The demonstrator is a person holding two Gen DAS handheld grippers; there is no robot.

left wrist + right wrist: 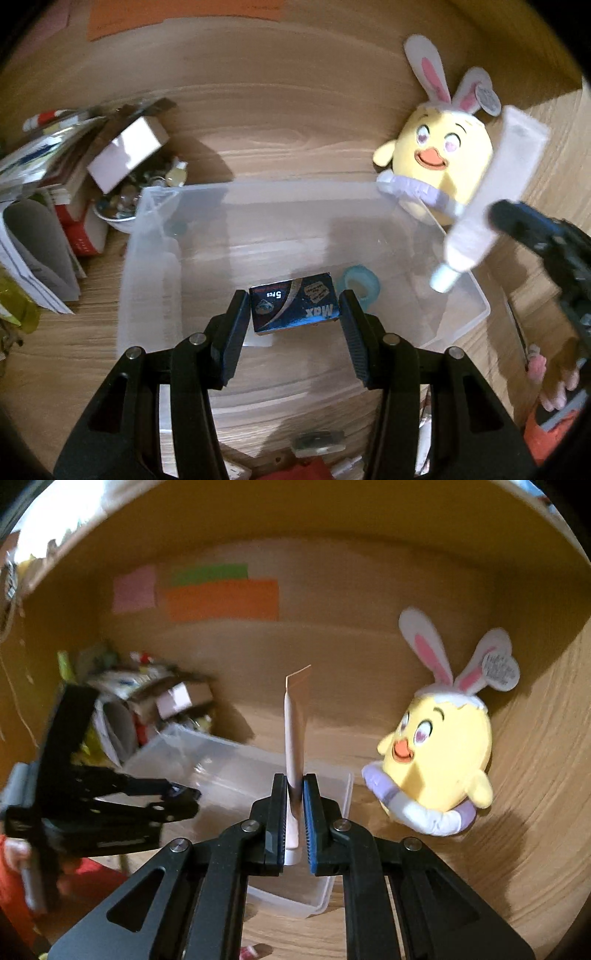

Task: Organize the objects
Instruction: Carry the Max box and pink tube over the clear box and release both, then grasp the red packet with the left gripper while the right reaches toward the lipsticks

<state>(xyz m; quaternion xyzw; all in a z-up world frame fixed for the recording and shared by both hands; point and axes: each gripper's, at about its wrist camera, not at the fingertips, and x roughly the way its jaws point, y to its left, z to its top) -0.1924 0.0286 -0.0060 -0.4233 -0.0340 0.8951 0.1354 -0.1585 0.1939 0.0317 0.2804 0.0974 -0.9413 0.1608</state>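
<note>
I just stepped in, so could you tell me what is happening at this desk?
A person is sorting things into a clear plastic bin. The left hand-held gripper holds a small dark blue box over the bin, beside a roll of tape. The right hand-held gripper grips a white tube.

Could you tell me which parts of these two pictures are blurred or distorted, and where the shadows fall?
Left wrist view: fisheye bends the table's wood grain into arcs; the pile of papers is smeared; the blue box stays sharp. Right wrist view: the left gripper is motion-blurred, and the plush chick casts a shadow to its right.
</note>
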